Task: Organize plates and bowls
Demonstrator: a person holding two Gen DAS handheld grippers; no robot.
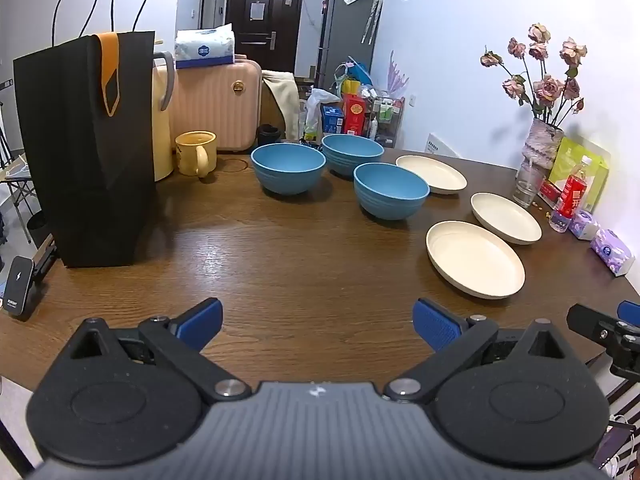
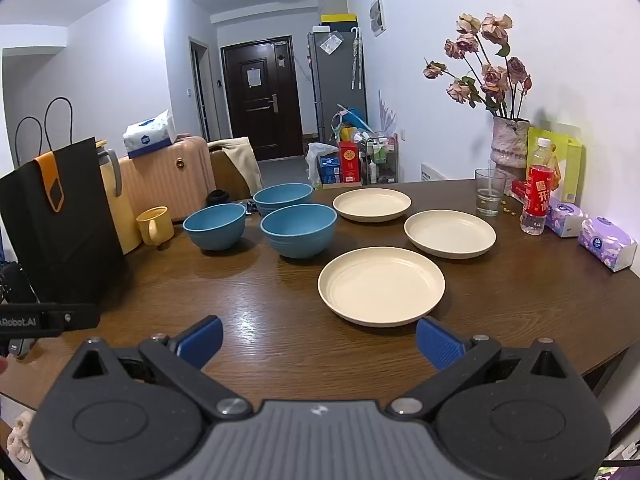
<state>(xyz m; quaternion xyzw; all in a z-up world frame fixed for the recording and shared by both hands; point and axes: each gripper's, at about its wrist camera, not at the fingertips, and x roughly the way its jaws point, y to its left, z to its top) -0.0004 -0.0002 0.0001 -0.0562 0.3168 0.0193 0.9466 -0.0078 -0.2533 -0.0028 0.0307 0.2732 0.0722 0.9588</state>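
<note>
Three blue bowls stand apart on the brown table (image 1: 280, 264): a left bowl (image 1: 288, 169), a far bowl (image 1: 352, 154) and a near bowl (image 1: 391, 190). Three cream plates lie apart to their right: a near plate (image 1: 475, 259), a middle plate (image 1: 505, 213) and a far plate (image 1: 431, 174). In the right wrist view the near plate (image 2: 381, 285) lies just ahead of my right gripper (image 2: 319, 344). My left gripper (image 1: 318, 325) is open and empty over the table's near edge. My right gripper is open and empty too.
A black paper bag (image 1: 86, 148) stands at the left with a yellow jug and a yellow mug (image 1: 196, 153) behind it. A vase of dried roses (image 1: 542, 142), a glass (image 1: 528, 186), a red-label bottle (image 1: 568, 196) and tissue packs (image 1: 612, 251) line the right side.
</note>
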